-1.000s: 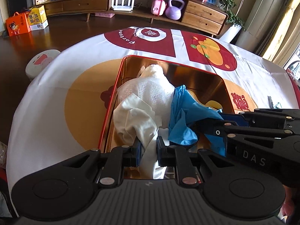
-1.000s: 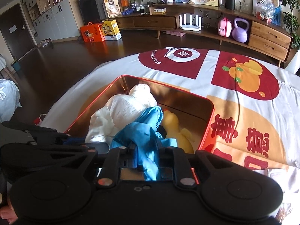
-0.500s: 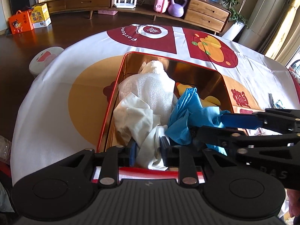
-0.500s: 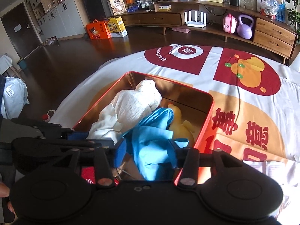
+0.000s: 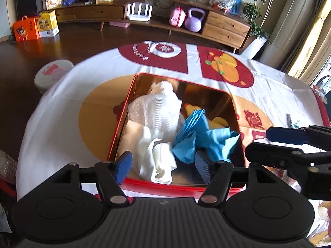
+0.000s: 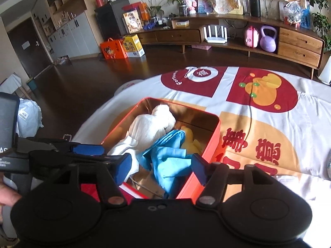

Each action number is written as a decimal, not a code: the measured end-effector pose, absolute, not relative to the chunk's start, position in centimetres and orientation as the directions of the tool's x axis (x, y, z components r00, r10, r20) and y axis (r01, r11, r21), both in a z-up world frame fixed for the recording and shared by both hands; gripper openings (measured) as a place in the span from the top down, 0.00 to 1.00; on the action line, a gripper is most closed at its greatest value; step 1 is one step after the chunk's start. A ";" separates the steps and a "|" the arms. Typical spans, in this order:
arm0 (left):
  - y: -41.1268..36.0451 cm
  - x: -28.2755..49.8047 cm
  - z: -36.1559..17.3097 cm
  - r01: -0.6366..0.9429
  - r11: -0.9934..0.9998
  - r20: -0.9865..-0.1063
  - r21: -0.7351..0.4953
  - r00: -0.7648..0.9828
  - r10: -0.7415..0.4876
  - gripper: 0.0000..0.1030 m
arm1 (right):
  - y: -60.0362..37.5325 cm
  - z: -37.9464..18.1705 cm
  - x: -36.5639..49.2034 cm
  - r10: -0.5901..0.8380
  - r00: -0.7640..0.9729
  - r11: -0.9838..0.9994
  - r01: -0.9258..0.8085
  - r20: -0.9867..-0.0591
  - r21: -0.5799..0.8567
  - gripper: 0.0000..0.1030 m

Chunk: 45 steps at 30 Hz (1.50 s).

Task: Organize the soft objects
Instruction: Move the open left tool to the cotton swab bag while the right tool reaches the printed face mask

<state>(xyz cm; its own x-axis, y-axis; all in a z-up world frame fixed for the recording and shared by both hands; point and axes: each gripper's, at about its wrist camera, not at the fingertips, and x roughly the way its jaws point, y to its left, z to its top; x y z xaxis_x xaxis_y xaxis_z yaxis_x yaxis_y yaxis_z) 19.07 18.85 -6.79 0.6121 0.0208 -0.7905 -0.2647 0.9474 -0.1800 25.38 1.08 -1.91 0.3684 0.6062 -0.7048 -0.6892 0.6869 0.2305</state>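
Observation:
A red tin box with a gold inside [image 5: 122,124] [image 6: 209,150] sits on the table. In it lie a white mesh cloth [image 5: 157,111] [image 6: 149,128], a cream cloth [image 5: 159,157] [image 6: 122,148], a blue glove [image 5: 202,138] [image 6: 167,159] and a yellow soft toy [image 5: 217,121] [image 6: 189,140]. My left gripper [image 5: 163,166] is open and empty above the box's near edge. My right gripper [image 6: 162,168] is open and empty, just above the blue glove; it also shows at the right of the left wrist view [image 5: 287,142].
The table wears a white cloth with red and orange prints [image 5: 62,113] [image 6: 269,103]. A white round stool [image 5: 52,76] stands on the dark floor at left. A wooden sideboard [image 6: 227,35] with a purple kettlebell [image 6: 268,39] is far behind.
Both grippers have opened and pulled back upward. The left one let go of the cream cloth and the right one let go of the blue glove; both now lie in the box.

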 end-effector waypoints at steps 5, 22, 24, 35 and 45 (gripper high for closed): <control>17.8 18.3 -5.4 -0.249 0.951 -0.766 -0.182 0.643 0.022 0.35 | -0.6 -0.6 24.5 0.615 0.381 0.689 -0.685 -0.691 0.236 0.32; 12.7 16.5 -2.4 -0.183 0.965 -0.706 -0.187 0.709 -0.002 0.26 | -8.7 1.7 22.6 0.621 0.482 0.730 -0.644 -0.619 0.231 0.08; 11.8 16.5 -2.2 -0.163 0.967 -0.701 -0.195 0.713 -0.021 0.19 | -10.1 1.8 22.5 0.614 0.498 0.741 -0.630 -0.612 0.231 0.06; 6.3 17.4 -2.1 -0.052 0.979 -0.680 -0.198 0.726 -0.099 0.13 | -18.5 1.1 23.6 0.538 0.589 0.827 -0.509 -0.603 0.240 0.01; 1.3 18.9 -3.5 0.009 0.979 -0.687 -0.202 0.711 -0.149 0.04 | -23.9 -0.7 26.0 0.450 0.641 0.886 -0.406 -0.621 0.223 0.01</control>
<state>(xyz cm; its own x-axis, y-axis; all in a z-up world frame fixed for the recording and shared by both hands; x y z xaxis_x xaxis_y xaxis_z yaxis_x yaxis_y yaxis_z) 18.92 1.28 -3.52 0.7112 -0.1485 -0.6871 0.0090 0.9793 -0.2024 25.99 -23.94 -0.68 0.6415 0.4500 -0.6213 -0.4056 0.8864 0.2232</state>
